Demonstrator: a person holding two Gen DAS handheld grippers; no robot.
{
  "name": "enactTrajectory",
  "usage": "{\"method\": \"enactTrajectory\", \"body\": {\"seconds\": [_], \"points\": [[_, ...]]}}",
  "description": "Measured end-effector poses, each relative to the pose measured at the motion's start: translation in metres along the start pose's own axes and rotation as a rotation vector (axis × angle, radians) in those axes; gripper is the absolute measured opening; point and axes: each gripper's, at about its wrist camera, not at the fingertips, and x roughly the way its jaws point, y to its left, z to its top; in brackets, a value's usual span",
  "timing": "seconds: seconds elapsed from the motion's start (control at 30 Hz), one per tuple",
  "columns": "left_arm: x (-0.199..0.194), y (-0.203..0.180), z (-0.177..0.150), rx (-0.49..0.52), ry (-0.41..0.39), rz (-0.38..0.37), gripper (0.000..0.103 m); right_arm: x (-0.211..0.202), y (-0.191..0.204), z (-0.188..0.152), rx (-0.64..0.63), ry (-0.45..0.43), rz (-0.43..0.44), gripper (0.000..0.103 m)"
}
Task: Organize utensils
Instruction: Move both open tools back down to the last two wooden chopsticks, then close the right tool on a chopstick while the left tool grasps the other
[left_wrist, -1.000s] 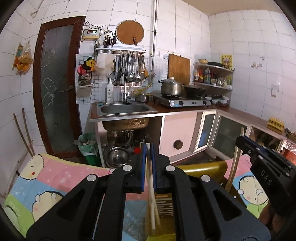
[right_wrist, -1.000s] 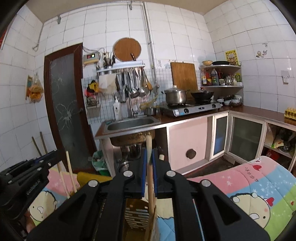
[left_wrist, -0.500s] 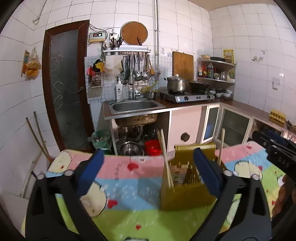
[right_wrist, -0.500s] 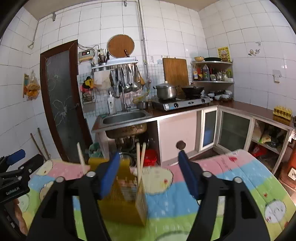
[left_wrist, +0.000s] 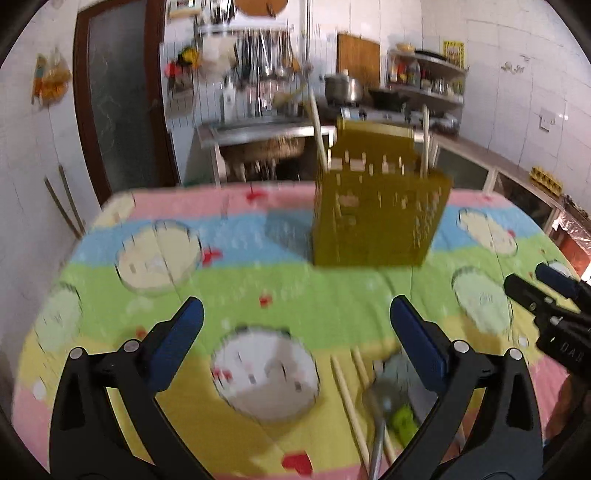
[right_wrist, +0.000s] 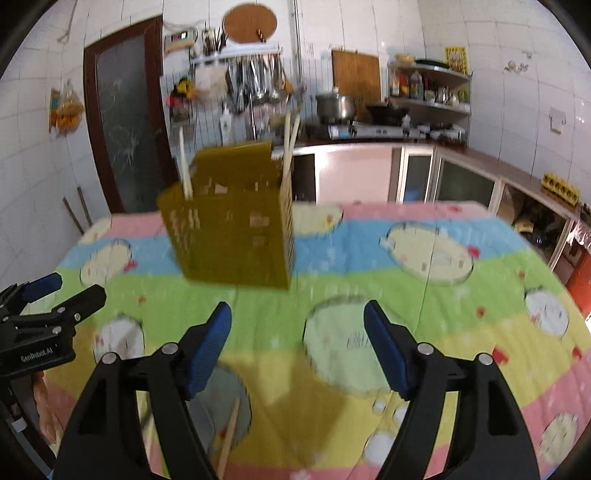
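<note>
Your mustard-yellow perforated holder (left_wrist: 376, 218) stands upright on the patterned desk, with pale chopsticks (left_wrist: 318, 125) sticking up from its top, some leaning. Nearer you, more chopsticks (left_wrist: 349, 395), a metal spoon (left_wrist: 380, 406) and a knife-like piece lie flat on the cloth, blurred together in a loose cluster.

A lived-in home kitchen with white tiled walls.

The steel sink (right_wrist: 255, 138) is the anchor: ladles (right_wrist: 258, 83) hang on a rack above it, a round board (right_wrist: 250, 23) higher still. Right of the sink a pot (right_wrist: 334, 106) sits on a stove (right_wrist: 364, 130), a cutting board (right_wrist: 356, 75) leans behind, and shelves (right_wrist: 430, 90) hold bottles. Left of the sink is a brown door (right_wrist: 122, 122). Cabinets (right_wrist: 424, 175) run under the counter.
</note>
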Motion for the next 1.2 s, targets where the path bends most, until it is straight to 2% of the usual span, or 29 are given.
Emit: {"method": "enactTrajectory", "body": {"seconds": [0.2, 0.4, 0.6, 0.83, 1.2], "points": [[0.018, 0.005, -0.030, -0.056, 0.090, -0.033, 0.098, 0.010, 0.009, -0.032, -0.036, 0.078, 0.003, 0.073], [0.034, 0.004, -0.049, -0.044, 0.129, 0.019, 0.098, 0.020, 0.014, -0.050, -0.029, 0.147, 0.017, 0.073], [0.055, 0.008, -0.060, -0.045, 0.214, 0.042, 0.098, 0.027, 0.018, -0.057, -0.035, 0.183, 0.007, 0.073], [0.058, 0.005, -0.062, -0.028, 0.220, 0.047, 0.098, 0.034, 0.023, -0.061, -0.041, 0.230, 0.011, 0.073], [0.060, -0.001, -0.066, 0.010, 0.241, 0.061, 0.098, 0.033, 0.030, -0.067, -0.038, 0.272, -0.042, 0.073]]}}
